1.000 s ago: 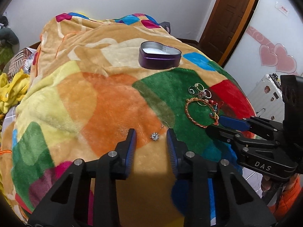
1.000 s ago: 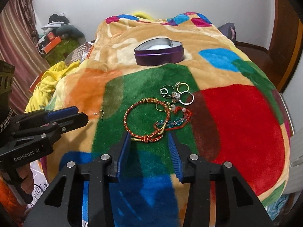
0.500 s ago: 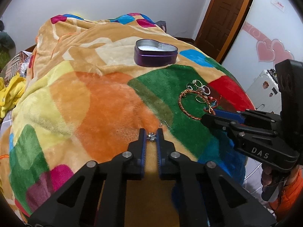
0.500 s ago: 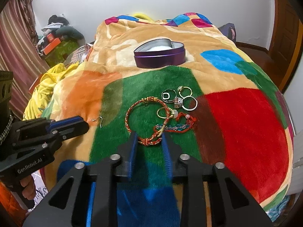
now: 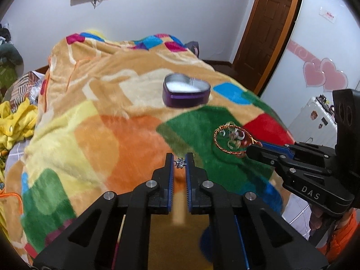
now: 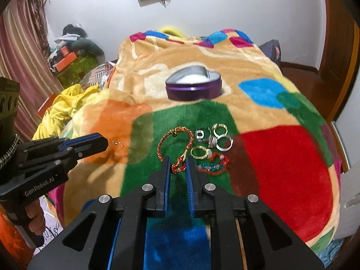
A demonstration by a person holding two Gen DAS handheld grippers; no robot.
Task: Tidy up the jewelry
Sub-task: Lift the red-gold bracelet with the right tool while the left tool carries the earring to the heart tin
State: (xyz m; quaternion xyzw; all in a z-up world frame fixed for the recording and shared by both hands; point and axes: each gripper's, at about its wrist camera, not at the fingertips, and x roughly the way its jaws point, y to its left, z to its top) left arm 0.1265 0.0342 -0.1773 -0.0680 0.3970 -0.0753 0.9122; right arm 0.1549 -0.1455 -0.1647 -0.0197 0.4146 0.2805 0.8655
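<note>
My left gripper (image 5: 180,160) is shut on a small silver star earring (image 5: 180,163) and holds it above the blanket. My right gripper (image 6: 178,165) is shut on the red-and-gold braided bracelet (image 6: 177,145), which it grips at its near end. Several rings (image 6: 221,138) and a red-and-blue beaded bracelet (image 6: 211,165) lie beside it on the green patch. An open purple heart-shaped tin (image 5: 186,93) sits further back; it also shows in the right wrist view (image 6: 193,85). An earring hook (image 6: 117,143) shows just past the left gripper's tip.
The colourful fleece blanket (image 5: 90,135) covers the bed. A yellow cloth (image 6: 60,110) and clutter lie to the left. A wooden door (image 5: 270,29) stands at the back right. The bed edge drops off on the right.
Both grippers went from open to shut: the left onto the star earring, the right onto the braided bracelet. The left then rose from the blanket with the earring.
</note>
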